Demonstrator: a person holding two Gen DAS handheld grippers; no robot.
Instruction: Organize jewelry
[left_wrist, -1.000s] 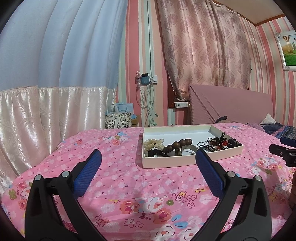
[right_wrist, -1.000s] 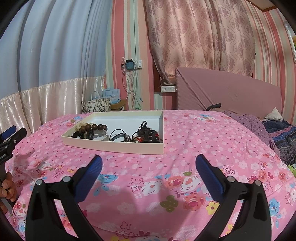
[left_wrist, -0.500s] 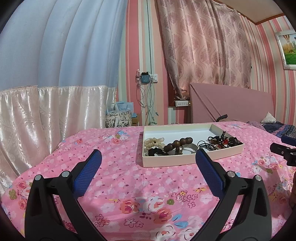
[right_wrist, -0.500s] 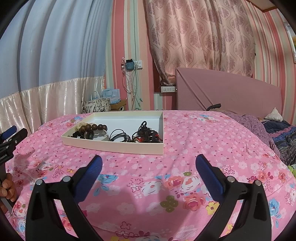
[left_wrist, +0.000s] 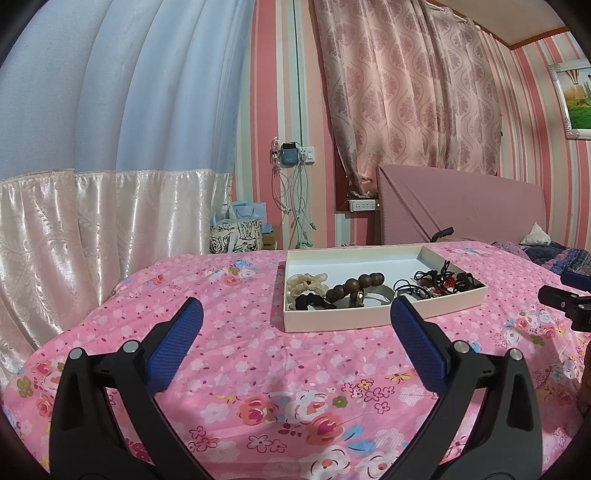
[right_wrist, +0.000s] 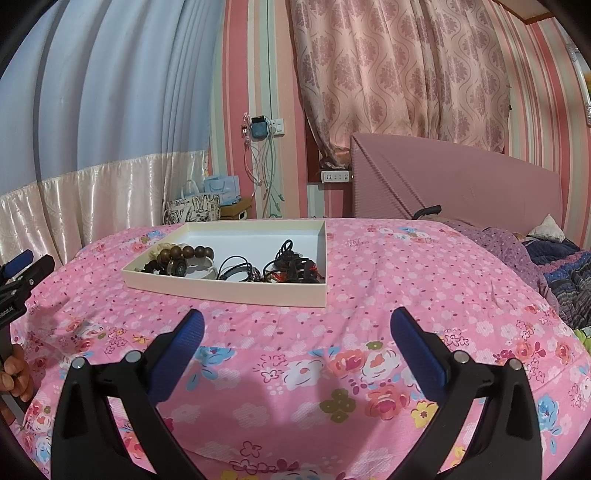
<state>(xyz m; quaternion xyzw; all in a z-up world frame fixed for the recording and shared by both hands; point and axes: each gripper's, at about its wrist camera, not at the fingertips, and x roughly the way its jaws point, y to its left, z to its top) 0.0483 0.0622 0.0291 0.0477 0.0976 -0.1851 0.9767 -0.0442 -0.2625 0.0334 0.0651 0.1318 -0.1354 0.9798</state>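
Observation:
A shallow white box (left_wrist: 332, 321) (right_wrist: 229, 291) lies on the pink flowered bedspread. Inside it are a brown bead bracelet (left_wrist: 354, 286) (right_wrist: 184, 253), a cream scrunchie (left_wrist: 306, 282), black hair ties (right_wrist: 236, 271) and a tangle of black cords with red bits (left_wrist: 439, 282) (right_wrist: 291, 267). My left gripper (left_wrist: 295, 314) is open and empty, short of the box's near left side. My right gripper (right_wrist: 295, 325) is open and empty, short of the box's near right corner. Each gripper also shows at the edge of the other's view.
The bedspread (right_wrist: 406, 280) slopes away on all sides. A pink headboard (left_wrist: 461, 218) and dark bedding (right_wrist: 569, 269) lie to the right. Bags (left_wrist: 236, 230) and hanging cables (left_wrist: 295, 206) stand by the far wall. A hand (right_wrist: 13, 373) holds the left gripper's handle.
The left wrist view has tilted down slightly, so the box sits a little lower in it. The right gripper has stayed still. Both stay open.

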